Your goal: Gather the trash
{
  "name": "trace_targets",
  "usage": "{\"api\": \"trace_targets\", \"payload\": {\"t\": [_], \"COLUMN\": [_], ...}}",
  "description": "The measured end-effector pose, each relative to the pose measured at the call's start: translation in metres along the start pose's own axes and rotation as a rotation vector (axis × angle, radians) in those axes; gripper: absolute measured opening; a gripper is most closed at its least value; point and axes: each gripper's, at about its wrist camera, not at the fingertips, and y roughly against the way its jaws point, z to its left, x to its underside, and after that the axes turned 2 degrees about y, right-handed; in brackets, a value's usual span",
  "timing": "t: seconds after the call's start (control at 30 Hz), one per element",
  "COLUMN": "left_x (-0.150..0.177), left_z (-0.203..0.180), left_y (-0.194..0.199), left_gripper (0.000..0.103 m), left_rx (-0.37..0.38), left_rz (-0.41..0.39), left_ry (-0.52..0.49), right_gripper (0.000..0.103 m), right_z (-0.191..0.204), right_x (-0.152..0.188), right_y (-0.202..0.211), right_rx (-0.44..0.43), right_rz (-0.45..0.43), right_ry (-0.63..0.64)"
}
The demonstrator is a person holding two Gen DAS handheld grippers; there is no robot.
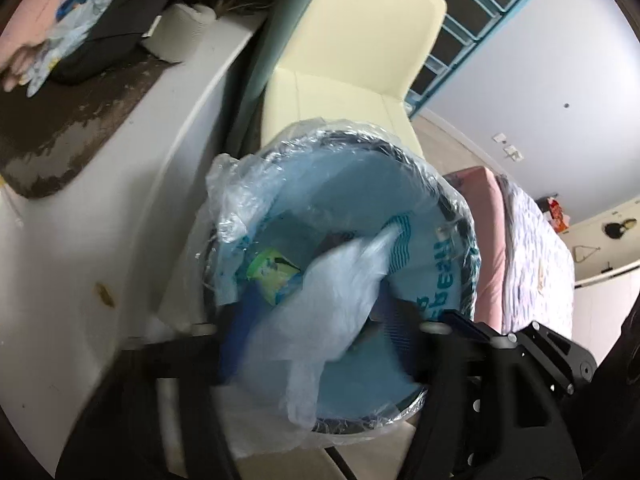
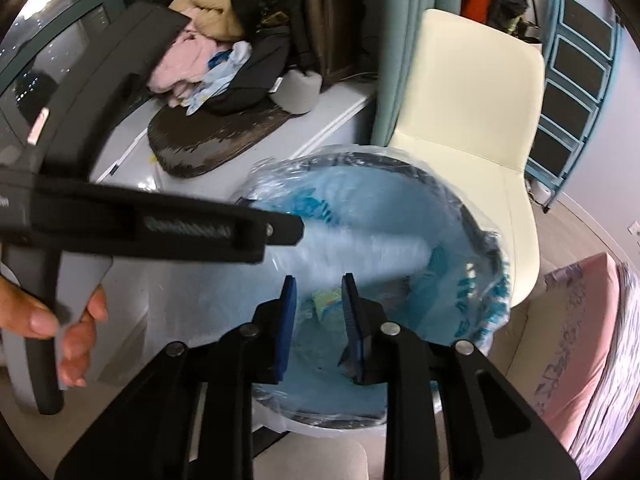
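Note:
A round trash bin (image 1: 460, 216) lined with a light blue bag (image 1: 360, 184) stands below both grippers; it also shows in the right wrist view (image 2: 492, 248). A green and yellow wrapper (image 1: 272, 268) lies inside it. My left gripper (image 1: 320, 320) hangs over the bin with its blue pads (image 1: 404, 320) wide apart, and a crumpled white plastic bag (image 1: 332, 304) sits blurred between them, loose. My right gripper (image 2: 318, 320) is open and empty above the bin. The white bag (image 2: 360, 256) shows beyond it, under the left gripper's body (image 2: 160, 224).
A cream chair (image 2: 472, 120) stands behind the bin. A white counter (image 1: 120, 220) at the left carries a dark mat (image 1: 68, 128) and a heap of clothes (image 2: 208, 64). A pink bed (image 1: 532, 260) lies at the right.

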Motion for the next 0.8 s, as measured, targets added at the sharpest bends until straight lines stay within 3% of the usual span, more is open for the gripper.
{"api": "trace_targets", "payload": {"t": [0.03, 0.07, 0.13, 0.23, 0.37, 0.63, 0.7, 0.77, 0.8], "left_x": [0.001, 0.001, 0.001, 0.004, 0.0, -0.004, -0.003, -0.001, 0.0], "left_z": [-0.001, 0.0, 0.001, 0.008, 0.014, 0.026, 0.03, 0.038, 0.04], "left_y": [-0.004, -0.008, -0.016, -0.027, -0.015, 0.023, 0.034, 0.051, 0.056], "left_gripper": [0.016, 0.009, 0.008, 0.008, 0.008, 0.009, 0.013, 0.023, 0.024], "left_rx": [0.006, 0.011, 0.025, 0.012, 0.05, 0.035, 0.031, 0.023, 0.019], "left_rz": [0.01, 0.018, 0.034, 0.069, 0.026, -0.025, -0.057, -0.117, -0.132], "left_ry": [-0.015, -0.02, -0.026, 0.004, 0.032, 0.051, 0.058, 0.066, 0.068], "right_gripper": [0.024, 0.024, 0.024, 0.024, 0.024, 0.024, 0.029, 0.053, 0.055], "right_z": [0.0, -0.002, -0.006, -0.008, 0.0, 0.022, 0.03, 0.039, 0.042], "right_x": [0.0, -0.001, -0.001, 0.0, -0.002, -0.008, -0.008, -0.009, -0.009], "right_y": [-0.001, -0.002, -0.007, -0.017, -0.028, -0.032, -0.032, -0.031, -0.031], "right_rx": [0.0, -0.002, -0.03, -0.14, -0.193, -0.256, -0.254, -0.239, -0.238], "right_rz": [0.002, 0.006, 0.025, 0.067, 0.099, 0.112, 0.109, 0.107, 0.105], "right_ry": [-0.001, -0.007, -0.026, -0.054, -0.033, 0.009, 0.029, 0.043, 0.044]}}
